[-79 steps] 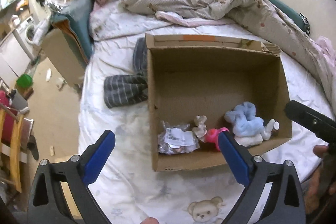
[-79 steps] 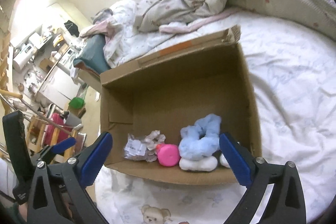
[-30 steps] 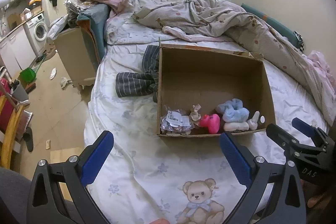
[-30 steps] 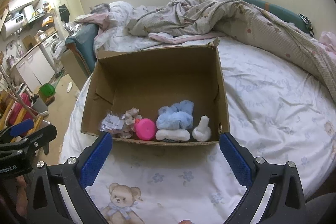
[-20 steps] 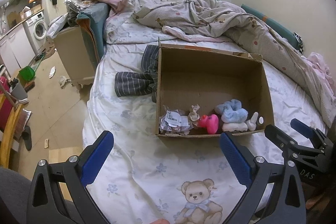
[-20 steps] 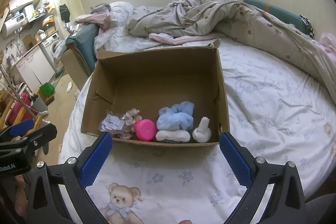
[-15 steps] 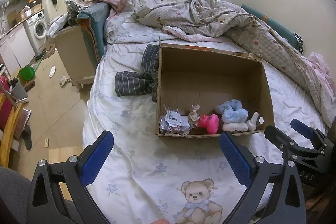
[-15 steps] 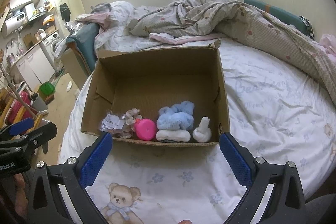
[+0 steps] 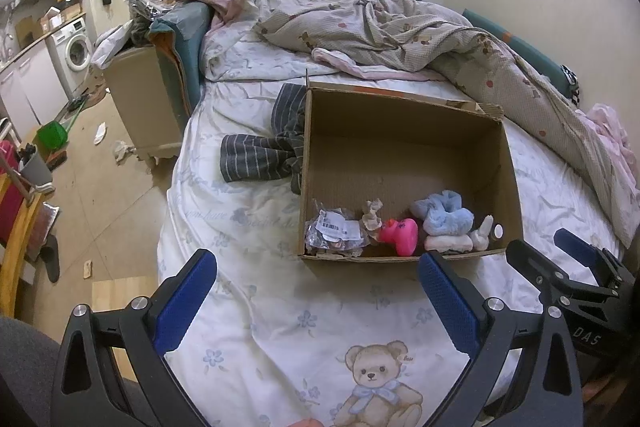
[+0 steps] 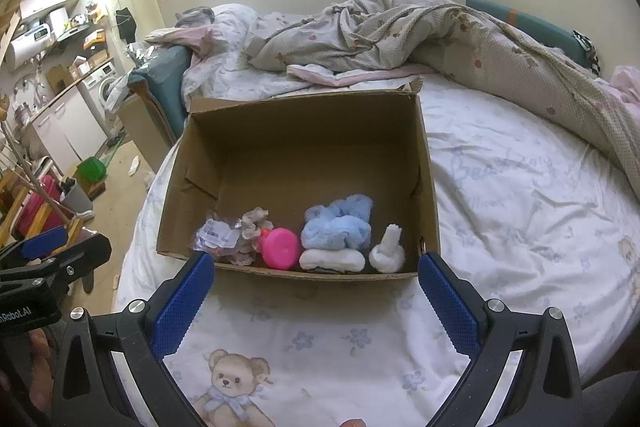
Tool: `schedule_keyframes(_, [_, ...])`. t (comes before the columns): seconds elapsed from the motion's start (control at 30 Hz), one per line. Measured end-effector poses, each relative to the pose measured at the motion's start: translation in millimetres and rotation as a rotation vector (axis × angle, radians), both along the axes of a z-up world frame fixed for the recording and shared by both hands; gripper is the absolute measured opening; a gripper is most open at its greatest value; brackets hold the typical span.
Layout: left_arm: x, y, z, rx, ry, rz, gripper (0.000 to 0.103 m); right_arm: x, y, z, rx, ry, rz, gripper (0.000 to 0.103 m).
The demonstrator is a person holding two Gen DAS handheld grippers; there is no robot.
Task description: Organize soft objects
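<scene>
Box (image 10: 304, 131) on bed (image 10: 520, 195): blue plush (image 10: 338, 225), pink toy (image 10: 280, 249), white pieces along near wall; back half bare. Both grippers' jaws wide, empty, over the sheet.

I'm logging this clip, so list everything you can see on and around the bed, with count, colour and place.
cardboard box: one, brown, open, on the bed
fluffy item: one, light blue, in the box, on top of the white item
white item: one, at the box's near wall
white piece: one, near right corner of the box
pink toy: one, near wall of the box
plastic packet: one, clear with label, near left corner of the box
striped garment: one, grey, beside the box
quilt: one, beige, rumpled at the bed's far side
bear-print sheet: one, white
left gripper: blue fingers, open, empty
right gripper: blue fingers, open, empty
</scene>
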State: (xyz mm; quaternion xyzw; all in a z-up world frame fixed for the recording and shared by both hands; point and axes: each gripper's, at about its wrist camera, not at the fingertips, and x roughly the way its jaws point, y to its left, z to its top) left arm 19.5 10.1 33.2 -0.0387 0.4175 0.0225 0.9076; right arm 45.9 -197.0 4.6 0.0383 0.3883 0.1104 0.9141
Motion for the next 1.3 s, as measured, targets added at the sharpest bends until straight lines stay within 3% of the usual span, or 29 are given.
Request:
schedule_keyframes(0.87, [1, 1, -5, -0.013, 0.018, 0.005, 0.101, 0, 0, 1, -0.001, -0.001, 0.004, 0.103])
schedule_keyframes(1.3, [6, -3, -12, 0.018, 0.042, -0.001, 0.101, 0, 0, 0, 0.001, -0.001, 0.004, 0.103])
